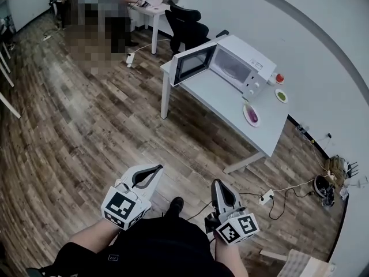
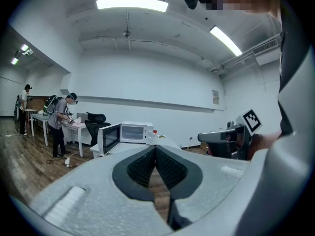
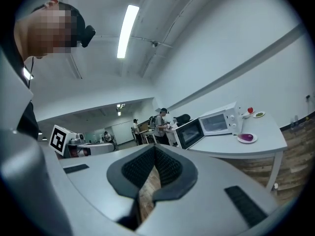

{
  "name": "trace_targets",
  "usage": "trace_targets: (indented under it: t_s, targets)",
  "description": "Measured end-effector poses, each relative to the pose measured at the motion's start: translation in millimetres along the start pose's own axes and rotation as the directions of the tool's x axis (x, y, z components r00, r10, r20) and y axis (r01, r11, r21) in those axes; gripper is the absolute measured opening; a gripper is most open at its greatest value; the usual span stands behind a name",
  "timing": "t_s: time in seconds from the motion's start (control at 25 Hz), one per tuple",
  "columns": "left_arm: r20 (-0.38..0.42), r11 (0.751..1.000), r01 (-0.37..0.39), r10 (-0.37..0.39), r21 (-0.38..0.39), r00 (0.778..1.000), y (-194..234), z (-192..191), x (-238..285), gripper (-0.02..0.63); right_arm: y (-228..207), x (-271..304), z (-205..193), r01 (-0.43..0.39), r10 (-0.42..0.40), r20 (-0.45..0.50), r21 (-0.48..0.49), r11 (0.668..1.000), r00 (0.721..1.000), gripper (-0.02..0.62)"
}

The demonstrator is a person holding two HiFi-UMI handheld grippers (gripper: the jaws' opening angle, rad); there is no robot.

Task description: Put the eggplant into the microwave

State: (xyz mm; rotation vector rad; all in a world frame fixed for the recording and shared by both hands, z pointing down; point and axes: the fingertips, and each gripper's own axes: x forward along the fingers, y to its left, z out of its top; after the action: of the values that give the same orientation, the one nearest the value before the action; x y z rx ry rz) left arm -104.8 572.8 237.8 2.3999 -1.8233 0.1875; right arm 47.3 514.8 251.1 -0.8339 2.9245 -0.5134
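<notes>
A purple eggplant [image 1: 252,114] lies on a small plate on the white table [image 1: 230,105], well ahead of me. In the right gripper view the eggplant [image 3: 247,137] sits near the table's front edge. A white microwave [image 1: 237,65] stands on the table with its door [image 1: 192,62] swung open to the left; it also shows in the left gripper view as a small microwave [image 2: 133,132]. My left gripper [image 1: 156,169] and right gripper [image 1: 218,184] are held low over the floor, far from the table. Both are shut with nothing between the jaws.
A plate with something green [image 1: 281,96] and a red item [image 1: 279,78] sit to the right of the microwave. A black office chair [image 1: 185,25] stands behind the table. People work at a desk [image 1: 151,9] at the back. A power strip [image 1: 266,198] and cables lie on the wooden floor.
</notes>
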Motion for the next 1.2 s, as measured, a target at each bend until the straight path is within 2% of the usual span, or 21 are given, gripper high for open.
trace_targets:
  t_s: [0.36, 0.56, 0.84, 1.2]
  targets:
    - [-0.002, 0.998, -0.057, 0.057, 0.016, 0.998, 12.1, 23.3, 114.4, 0.008, -109.0, 28.5, 37.8, 0.021, -0.021, 0.004, 0.01, 1.0, 1.0, 0.014]
    - [-0.006, 0.998, -0.063, 0.064, 0.023, 0.998, 12.3, 29.3, 161.8, 0.008, -150.5, 37.0, 50.5, 0.023, -0.023, 0.001, -0.008, 1.0, 1.0, 0.014]
    - [-0.019, 0.999, -0.02, 0.021, 0.034, 1.0, 11.2, 35.2, 219.2, 0.008, -197.3, 50.8, 60.4, 0.052, -0.052, -0.005, 0.011, 0.999, 0.999, 0.014]
    - [-0.009, 0.998, 0.033, -0.033, 0.044, 0.999, 37.3, 41.9, 289.6, 0.008, -252.9, 78.2, 77.5, 0.129, -0.13, 0.017, 0.012, 0.992, 0.991, 0.014]
